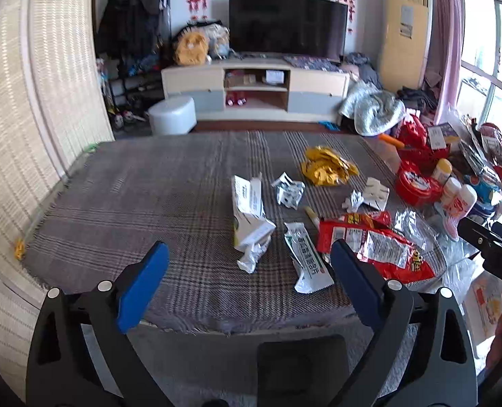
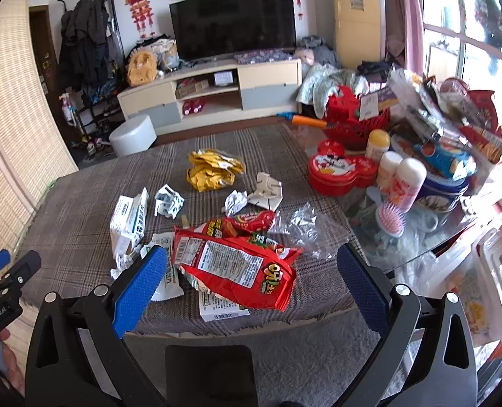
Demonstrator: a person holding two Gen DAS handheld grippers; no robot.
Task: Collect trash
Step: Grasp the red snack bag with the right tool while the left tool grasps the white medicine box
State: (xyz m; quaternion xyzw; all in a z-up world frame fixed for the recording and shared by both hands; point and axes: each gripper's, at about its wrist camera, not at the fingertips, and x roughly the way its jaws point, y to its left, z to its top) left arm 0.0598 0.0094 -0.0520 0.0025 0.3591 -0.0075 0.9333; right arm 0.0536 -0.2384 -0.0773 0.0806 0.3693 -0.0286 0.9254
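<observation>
Trash lies scattered on the plaid-covered table (image 1: pixel 132 203). A big red snack bag (image 2: pixel 237 264) sits near the front edge, also in the left wrist view as the red bag (image 1: pixel 380 244). A crushed white box (image 1: pixel 251 217), a long white wrapper (image 1: pixel 305 257), crumpled silver paper (image 1: pixel 290 191) and a yellow foil wad (image 1: pixel 327 166) lie around it. My left gripper (image 1: pixel 249 264) hovers open above the front edge, empty. My right gripper (image 2: pixel 251 268) is open too, its fingers either side of the red bag in view, still above it.
A red tin (image 2: pixel 339 169), bottles (image 2: pixel 403 183), a blue tin and snack packs crowd the glass table at the right. Clear plastic film (image 2: pixel 302 227) lies behind the red bag. A white stool (image 2: pixel 132 135) and TV cabinet (image 2: pixel 210 91) stand beyond the table.
</observation>
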